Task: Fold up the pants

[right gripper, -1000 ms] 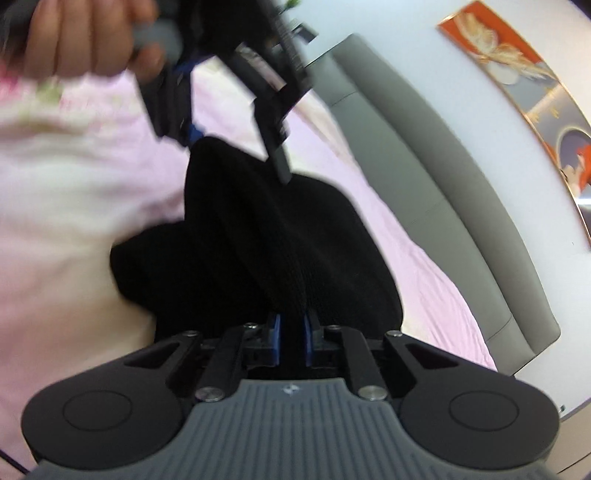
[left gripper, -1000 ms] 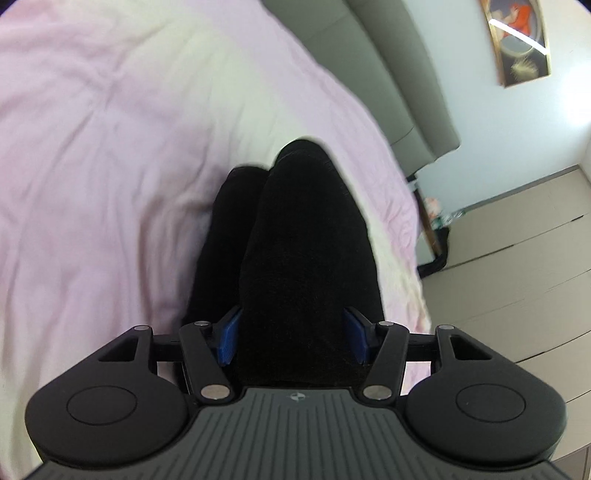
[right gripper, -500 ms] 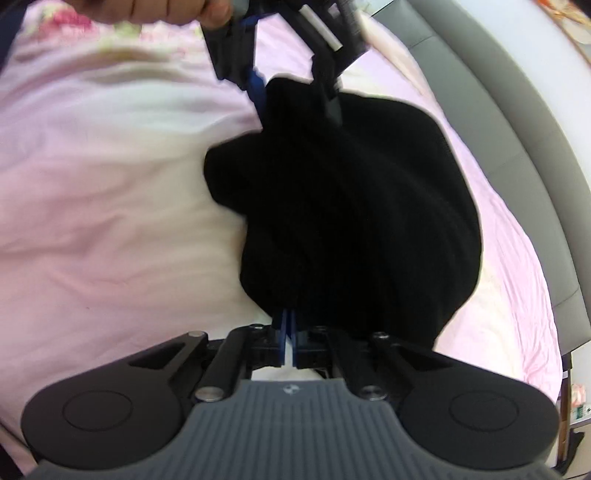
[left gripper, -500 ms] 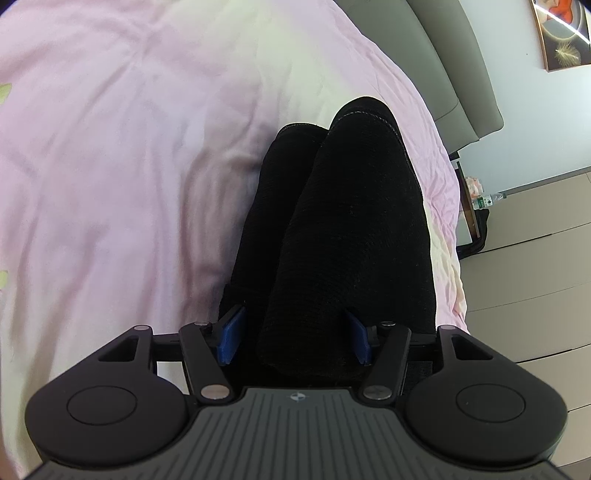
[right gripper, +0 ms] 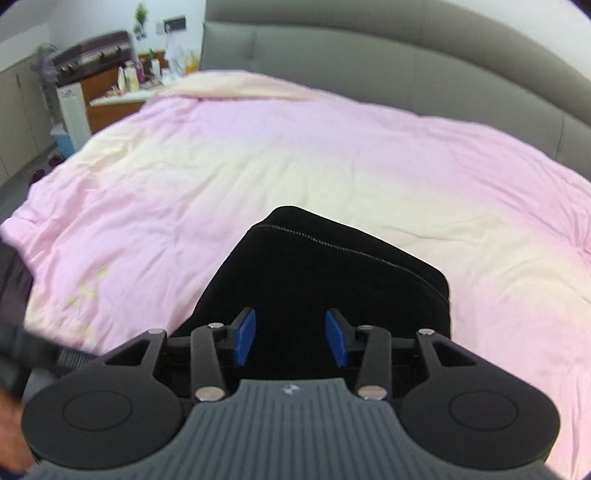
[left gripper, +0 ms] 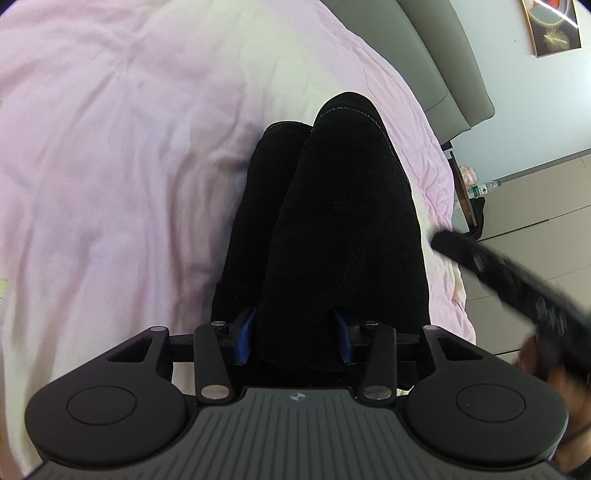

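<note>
The black pants (left gripper: 343, 229) lie folded in a long, thick bundle on the pink bed cover (left gripper: 110, 155). My left gripper (left gripper: 293, 336) has its blue pads on either side of the bundle's near end, and its jaws are closing on the cloth. My right gripper (right gripper: 290, 338) hovers over the pants (right gripper: 332, 280) with its jaws opening and nothing pinched between the blue pads. In the left wrist view the right gripper (left gripper: 517, 280) is a blurred black shape at the right, held by a hand.
A grey padded headboard (right gripper: 406, 55) runs behind the bed. A desk crowded with bottles (right gripper: 125, 88) stands at the far left. The bed's edge and the tiled floor (left gripper: 535, 199) lie just right of the pants. A framed picture (left gripper: 554, 29) hangs on the wall.
My right gripper let go of the pants, opened, rolled and pulled up and away. The pants have settled flat on the bed. My left gripper's pads have drawn closer together on the cloth.
</note>
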{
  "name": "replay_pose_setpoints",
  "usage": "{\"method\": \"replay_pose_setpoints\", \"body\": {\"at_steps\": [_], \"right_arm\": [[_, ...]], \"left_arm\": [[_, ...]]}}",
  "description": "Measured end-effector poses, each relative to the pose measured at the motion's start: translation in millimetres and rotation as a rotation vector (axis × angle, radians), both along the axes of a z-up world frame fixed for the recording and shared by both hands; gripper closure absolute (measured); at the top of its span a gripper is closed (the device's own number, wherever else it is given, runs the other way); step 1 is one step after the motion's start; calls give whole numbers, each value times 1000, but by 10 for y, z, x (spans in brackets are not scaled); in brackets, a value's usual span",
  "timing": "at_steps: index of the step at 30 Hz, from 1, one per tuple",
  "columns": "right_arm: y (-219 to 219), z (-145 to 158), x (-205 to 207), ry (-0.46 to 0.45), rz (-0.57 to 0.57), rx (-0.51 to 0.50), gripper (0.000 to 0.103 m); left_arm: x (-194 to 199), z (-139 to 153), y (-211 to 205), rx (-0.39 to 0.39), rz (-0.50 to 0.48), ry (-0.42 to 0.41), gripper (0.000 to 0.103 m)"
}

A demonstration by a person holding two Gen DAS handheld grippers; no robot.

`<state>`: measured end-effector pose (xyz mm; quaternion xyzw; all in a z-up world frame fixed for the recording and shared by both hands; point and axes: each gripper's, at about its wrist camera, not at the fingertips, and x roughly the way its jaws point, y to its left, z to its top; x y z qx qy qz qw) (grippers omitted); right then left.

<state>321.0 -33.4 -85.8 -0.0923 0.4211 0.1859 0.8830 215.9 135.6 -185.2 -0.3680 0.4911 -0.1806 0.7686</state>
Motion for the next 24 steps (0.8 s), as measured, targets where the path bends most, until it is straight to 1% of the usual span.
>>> {"method": "replay_pose_setpoints", "body": {"at_steps": [1,4,6,8,10,11,15,17,18,20,21,22,24], "right_arm": [[66,-10,123,21,-16,-14,60],[294,-69,539,119,-95,-12,46],[454,-83,709,157,-136,-16,44],[615,-99,882,194,-191,-72,37],[782,-130,1025,231,-235,-124,36],[861,-165,1066,240,-247,-148,33],[1074,-364,1165,253,-241,-282,32],[1080,-461,1179,251,-216,-316,42],[1050,-473,1169,249,-215,-303,47],[958,-431,1127,245,-219,-255,62],[933,-401,1108,243,-218,-240,66],[913,-354,1084,244,-211,-220,70],[894,-269,1037,240,-176,-188,74]], "left_arm": [[2,-7,3,-2,-1,1,54],[8,-22,4,0,-6,0,55],[14,-23,-8,9,-16,-4,55],[22,-29,-7,7,-18,-3,55],[27,-42,3,-2,-18,0,55],[31,-54,12,-8,-17,3,55],[41,-83,48,-35,-14,11,55],[39,-87,57,-37,-13,11,55],[37,-87,62,-40,-13,12,55],[32,-88,78,-49,-14,10,59],[26,-79,81,-54,-19,7,61],[17,-60,82,-58,-30,2,67],[-21,24,108,-59,-48,-14,70]]}}
